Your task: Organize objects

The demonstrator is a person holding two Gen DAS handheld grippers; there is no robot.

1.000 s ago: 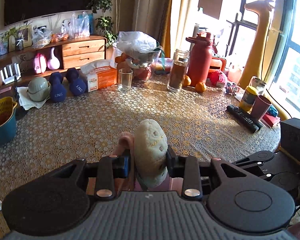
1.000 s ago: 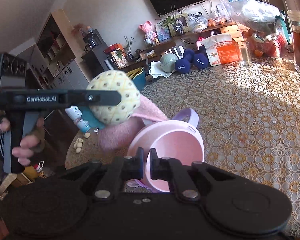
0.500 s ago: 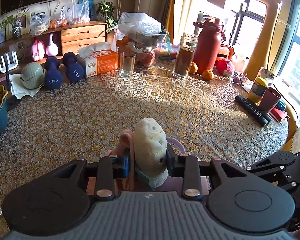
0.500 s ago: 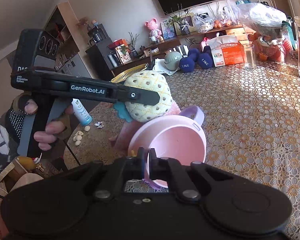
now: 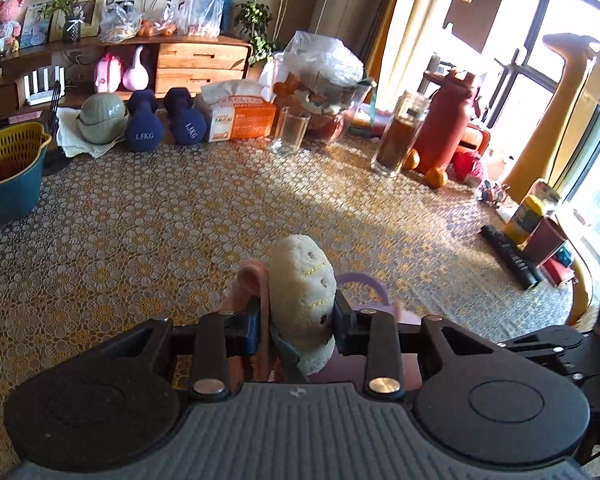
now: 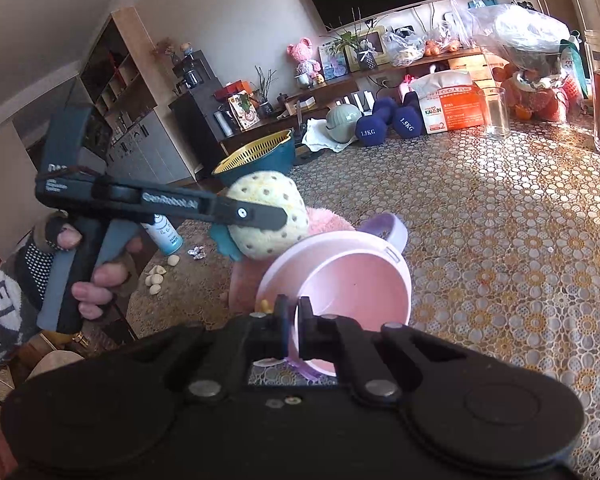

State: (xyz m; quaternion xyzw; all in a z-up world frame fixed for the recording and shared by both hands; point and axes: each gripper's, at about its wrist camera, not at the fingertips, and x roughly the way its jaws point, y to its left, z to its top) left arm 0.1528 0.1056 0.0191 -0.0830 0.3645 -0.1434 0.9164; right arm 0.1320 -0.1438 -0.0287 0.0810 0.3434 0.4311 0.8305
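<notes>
Lace-patterned tablecloth (image 5: 148, 240), cluttered far edge. Left gripper (image 5: 296, 322) clamps a cream plush toy (image 6: 266, 216) above the pink cup (image 6: 340, 272); right gripper (image 6: 293, 316) pinches the cup's near rim (steadying it). Toy not yet inside; drop-in remains.

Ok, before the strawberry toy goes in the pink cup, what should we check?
1. Left gripper squeezing the strawberry toy: ok.
2. Right gripper pinching the rim of the pink cup: ok.
3. Toy right over the cup's mouth: not ok, it sits off to the side.
4. Cup empty: ok for the part in view.
5. Toy small enough to fit: cannot tell.
</notes>
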